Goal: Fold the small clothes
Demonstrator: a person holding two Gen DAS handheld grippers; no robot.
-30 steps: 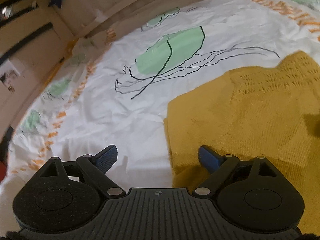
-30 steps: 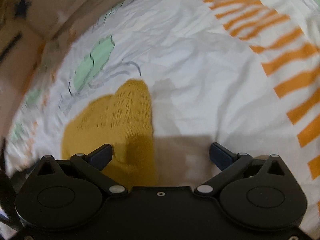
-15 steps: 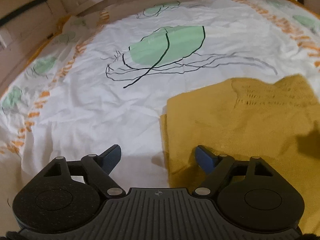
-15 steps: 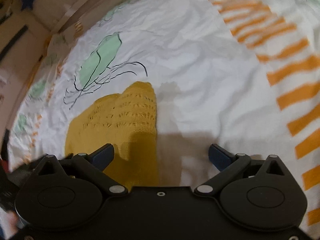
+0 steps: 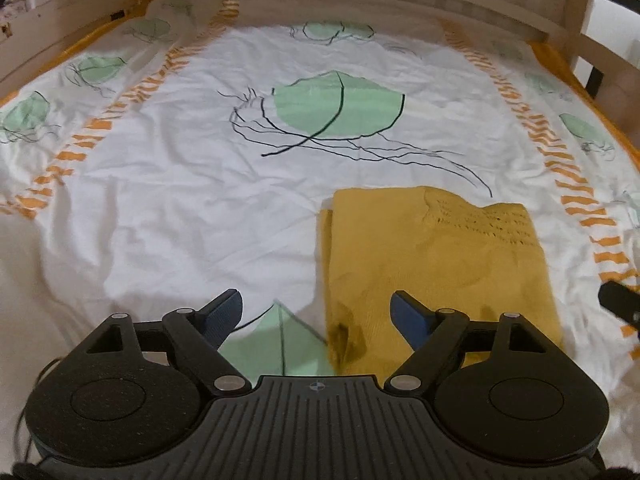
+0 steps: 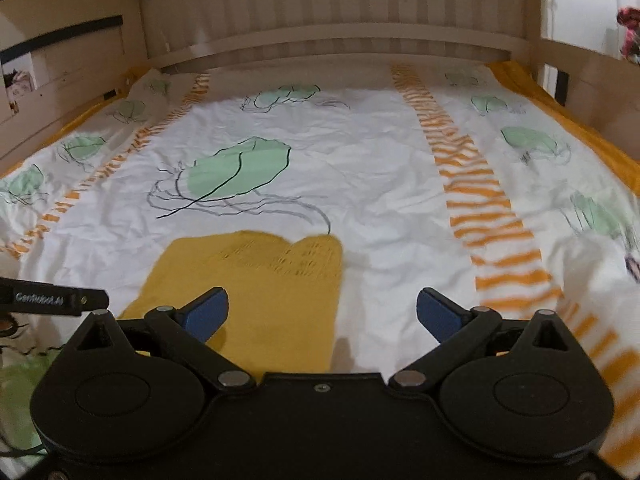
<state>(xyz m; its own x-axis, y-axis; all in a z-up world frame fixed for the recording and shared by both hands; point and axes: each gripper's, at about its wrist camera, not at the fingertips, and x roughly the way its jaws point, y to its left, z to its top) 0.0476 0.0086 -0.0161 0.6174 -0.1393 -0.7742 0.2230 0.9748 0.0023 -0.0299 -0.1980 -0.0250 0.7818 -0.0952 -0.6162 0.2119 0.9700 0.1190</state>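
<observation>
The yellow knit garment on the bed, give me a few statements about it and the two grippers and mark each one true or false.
1. The yellow knit garment lies folded on the bedsheet. True.
2. The left gripper holds the garment off the bed. False: its jaws stand open with nothing gripped, and the garment lies flat.
3. The right gripper is open. True.
4. The sheet is plain white. False: it carries green leaf prints and orange stripes.
5. A wooden bed frame runs along the far edge of the bed. True.
</observation>
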